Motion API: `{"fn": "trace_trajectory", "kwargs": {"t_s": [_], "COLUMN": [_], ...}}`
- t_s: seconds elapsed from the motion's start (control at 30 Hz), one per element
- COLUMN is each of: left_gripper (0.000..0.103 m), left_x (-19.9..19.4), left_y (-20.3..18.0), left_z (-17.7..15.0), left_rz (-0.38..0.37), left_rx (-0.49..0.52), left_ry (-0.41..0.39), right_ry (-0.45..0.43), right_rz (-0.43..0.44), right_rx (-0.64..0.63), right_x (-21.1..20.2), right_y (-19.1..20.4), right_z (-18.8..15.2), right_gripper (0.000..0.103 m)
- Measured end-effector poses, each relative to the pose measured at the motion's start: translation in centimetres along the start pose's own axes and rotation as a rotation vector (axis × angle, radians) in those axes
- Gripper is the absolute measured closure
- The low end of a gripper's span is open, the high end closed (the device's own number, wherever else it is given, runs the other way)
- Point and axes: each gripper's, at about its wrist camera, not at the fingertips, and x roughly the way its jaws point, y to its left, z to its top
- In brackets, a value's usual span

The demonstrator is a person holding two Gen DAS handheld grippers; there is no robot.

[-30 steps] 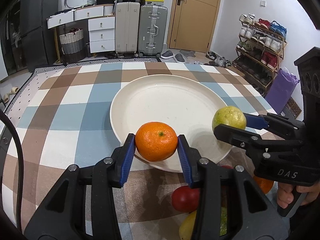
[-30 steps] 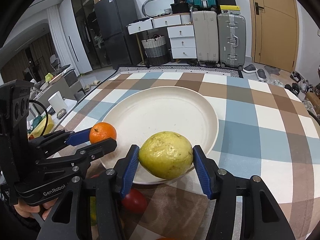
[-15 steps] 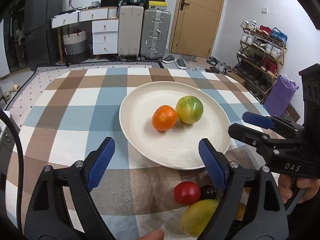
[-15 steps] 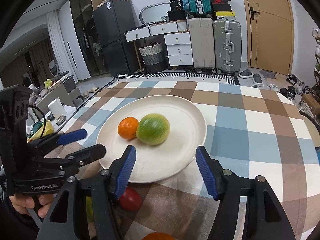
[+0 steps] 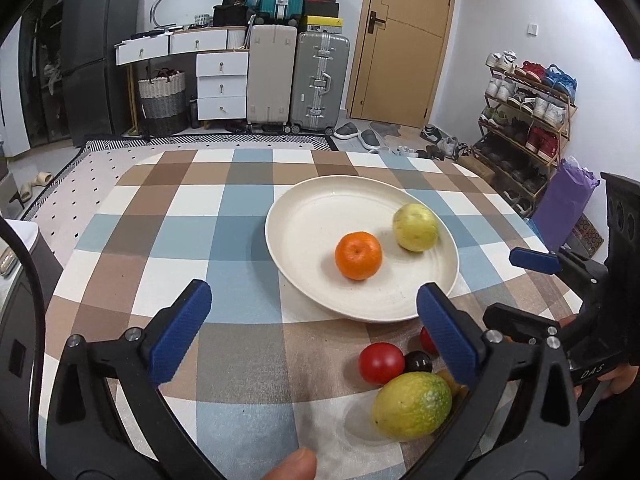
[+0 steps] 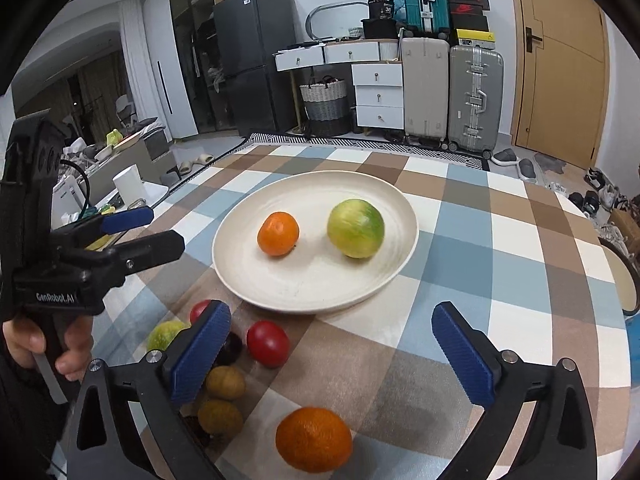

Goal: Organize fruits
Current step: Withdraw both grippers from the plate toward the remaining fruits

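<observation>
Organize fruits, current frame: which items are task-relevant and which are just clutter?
Task-relevant:
- plate, holding an orange and a green-yellow fruit
- loose on the tablecloth: red tomato, second orange, two small brown fruits, green fruit
- left gripper and right gripper, both open

Just lying about:
- suitcases
- drawers
- fridge
- shoe rack

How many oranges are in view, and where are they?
2. One orange sits on the plate, left of the green-yellow fruit; a second orange lies on the tablecloth near the camera. Others may be hidden behind the jaws.
</observation>
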Motion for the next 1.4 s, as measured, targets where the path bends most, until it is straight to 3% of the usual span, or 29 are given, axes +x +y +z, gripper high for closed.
{"fn": "trace_trajectory", "kwargs": {"t_s": [0.57, 1.07, 1.4], "left_gripper": [0.0, 0.0, 0.0], "left_x": [-2.0, -1.0, -0.4], "left_y": [-2.7, -3.8, -4.4], "left_z": [-4.3, -4.9, -5.4], "left_rz": [-0.043, -0.083, -0.115], "left_rx": [0.082, 0.117, 0.142], "left_ry": [0.079, 0.135, 0.169], "right_ry": [0.061, 0.135, 0.172], "right_rz": [0.022, 0.002, 0.042], "right_rx": [-0.029, -0.034, -0.063], "right_x": [-1.7, -0.8, -0.7], "right_y": [0.0, -0.1, 0.5], "right_z": [-3.0, -4.1, -4.5], "right_gripper": [0.0, 0.0, 0.001]}}
